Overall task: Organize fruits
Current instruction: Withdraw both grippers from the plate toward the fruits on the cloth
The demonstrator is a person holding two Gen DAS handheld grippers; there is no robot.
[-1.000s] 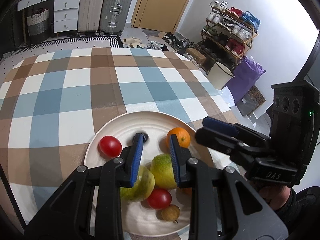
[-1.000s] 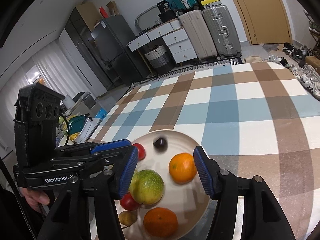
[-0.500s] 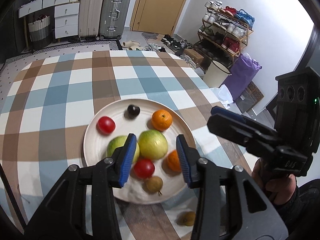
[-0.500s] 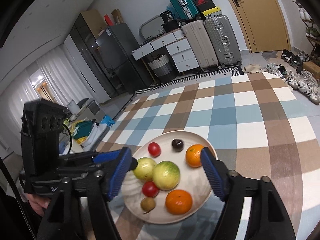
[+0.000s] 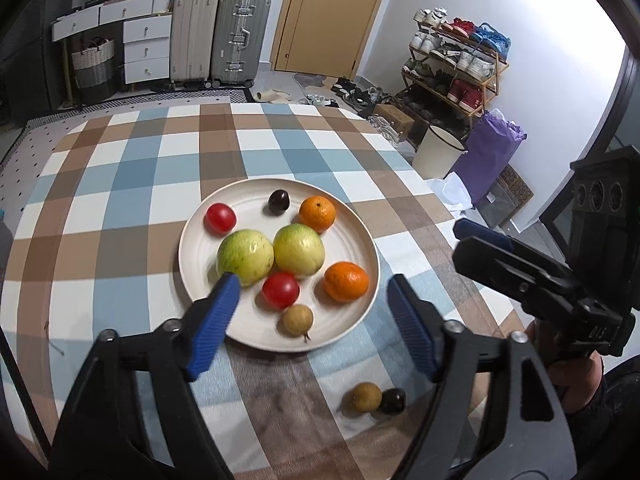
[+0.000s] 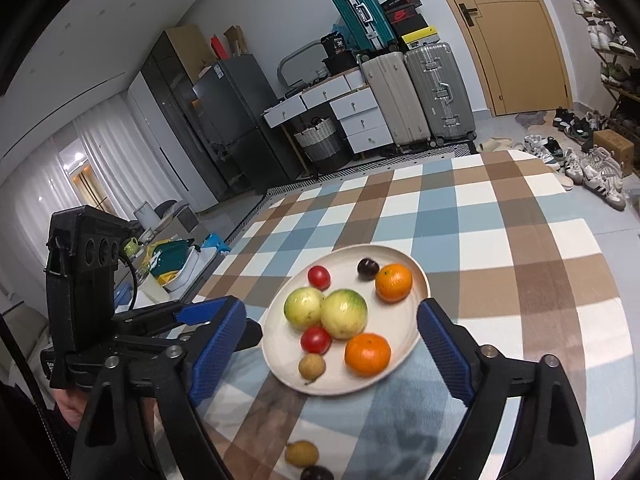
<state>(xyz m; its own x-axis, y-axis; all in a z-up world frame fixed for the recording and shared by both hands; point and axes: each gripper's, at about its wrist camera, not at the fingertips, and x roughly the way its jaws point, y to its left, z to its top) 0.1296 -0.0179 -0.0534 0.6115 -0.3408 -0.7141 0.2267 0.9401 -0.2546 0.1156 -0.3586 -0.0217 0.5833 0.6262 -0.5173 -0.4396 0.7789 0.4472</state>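
A cream plate [image 5: 362, 236] [image 6: 416, 268] on the checked tablecloth holds two green guavas [image 5: 245, 257] [image 5: 299, 250], two oranges [image 5: 346, 282] [image 5: 317, 213], two red tomatoes [image 5: 281, 289] [image 5: 219, 218], a dark plum [image 5: 278, 201] and a brown longan [image 5: 297, 320]. Another longan [image 5: 366, 397] [image 6: 302, 453] and a dark plum [image 5: 392, 401] [image 6: 317, 473] lie on the cloth near the front edge. My left gripper [image 5: 314, 326] is open and empty, above the plate's near rim. My right gripper [image 6: 334, 350] is open and empty, raised over the plate; it also shows in the left wrist view [image 5: 520, 268].
The table [image 5: 120, 184] ends close in front and on the right. Beyond it are suitcases [image 5: 238, 38], drawers [image 5: 146, 50], a shoe rack [image 5: 456, 68], a white bin [image 5: 438, 152] and a purple bag [image 5: 490, 156].
Both grippers have drawn back and up from the plate. The left jaws have opened wide. The loose longan and plum on the cloth have come into view.
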